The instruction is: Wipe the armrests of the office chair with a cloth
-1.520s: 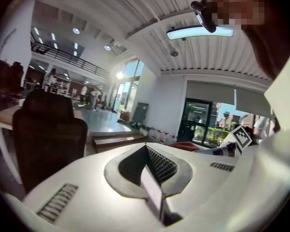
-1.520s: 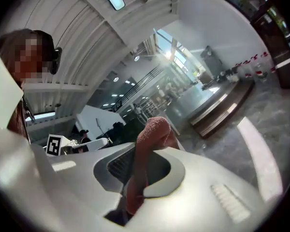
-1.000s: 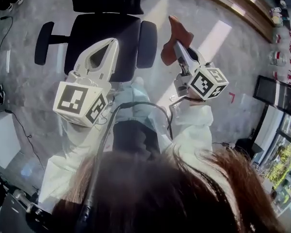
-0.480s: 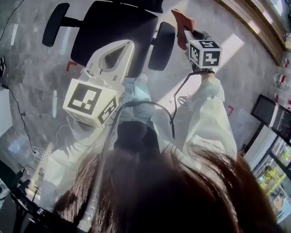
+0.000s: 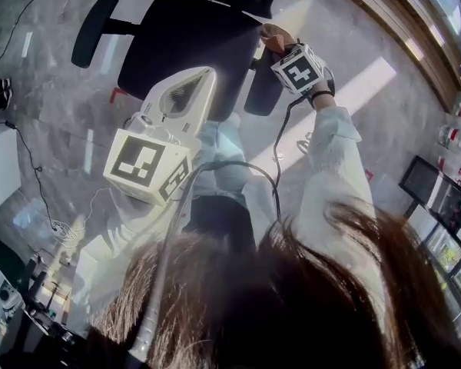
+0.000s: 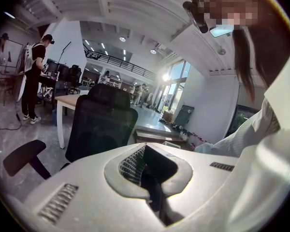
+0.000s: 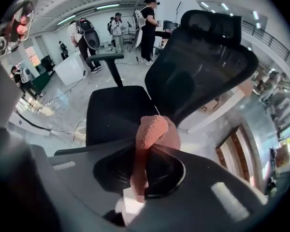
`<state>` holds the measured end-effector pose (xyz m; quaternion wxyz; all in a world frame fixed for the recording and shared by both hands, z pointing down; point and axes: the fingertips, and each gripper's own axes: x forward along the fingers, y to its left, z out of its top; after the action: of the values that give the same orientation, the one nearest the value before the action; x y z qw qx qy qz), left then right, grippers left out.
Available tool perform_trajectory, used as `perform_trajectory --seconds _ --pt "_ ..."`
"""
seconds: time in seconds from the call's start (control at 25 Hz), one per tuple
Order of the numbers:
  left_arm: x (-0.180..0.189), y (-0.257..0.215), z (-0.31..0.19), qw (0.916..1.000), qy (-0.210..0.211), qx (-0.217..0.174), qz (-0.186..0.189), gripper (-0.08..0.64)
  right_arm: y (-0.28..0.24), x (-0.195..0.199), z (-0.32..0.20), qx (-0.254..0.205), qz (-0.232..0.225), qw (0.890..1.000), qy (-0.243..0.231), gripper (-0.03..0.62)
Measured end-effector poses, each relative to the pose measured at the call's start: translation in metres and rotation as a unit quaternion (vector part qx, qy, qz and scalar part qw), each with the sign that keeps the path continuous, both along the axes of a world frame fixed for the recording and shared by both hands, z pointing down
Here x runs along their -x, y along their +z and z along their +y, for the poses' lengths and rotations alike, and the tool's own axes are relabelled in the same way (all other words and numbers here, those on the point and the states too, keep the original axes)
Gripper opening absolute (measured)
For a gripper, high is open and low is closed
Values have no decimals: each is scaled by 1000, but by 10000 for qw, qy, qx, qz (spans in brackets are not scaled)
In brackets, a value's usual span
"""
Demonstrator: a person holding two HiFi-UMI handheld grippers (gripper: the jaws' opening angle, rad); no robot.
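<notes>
Left armrest (image 5: 91, 31) bare, well apart from both tools. Left gripper (image 5: 207, 75) over office chair seat (image 5: 173, 48), fingers pressed together, nothing between. Right armrest (image 5: 263, 83) just below right gripper (image 5: 275, 43), fingers clamped on bunched salmon cloth (image 7: 152, 132). Probably at approach to wiping; contact unclear. Next: lower cloth flat onto pad, drag lengthwise.
</notes>
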<state>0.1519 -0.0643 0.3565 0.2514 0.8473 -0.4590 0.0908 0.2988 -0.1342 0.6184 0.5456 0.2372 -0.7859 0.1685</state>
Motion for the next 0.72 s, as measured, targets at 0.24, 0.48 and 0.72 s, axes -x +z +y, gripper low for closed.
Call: perform_trajectory --seconds 0.24,0.48,0.72 --pt "-3 -2 11 10000 24 19 44 2 1 10 53 524 55 9984 -208 26" --pt "-7 -17 15 9999 108 -108 58 2 -17 27 117 910 -388 9941 -442 26" --pt "-11 -20 17 9995 241 -178 97 2 -24 38 168 1050 -521 9921 -457 26"
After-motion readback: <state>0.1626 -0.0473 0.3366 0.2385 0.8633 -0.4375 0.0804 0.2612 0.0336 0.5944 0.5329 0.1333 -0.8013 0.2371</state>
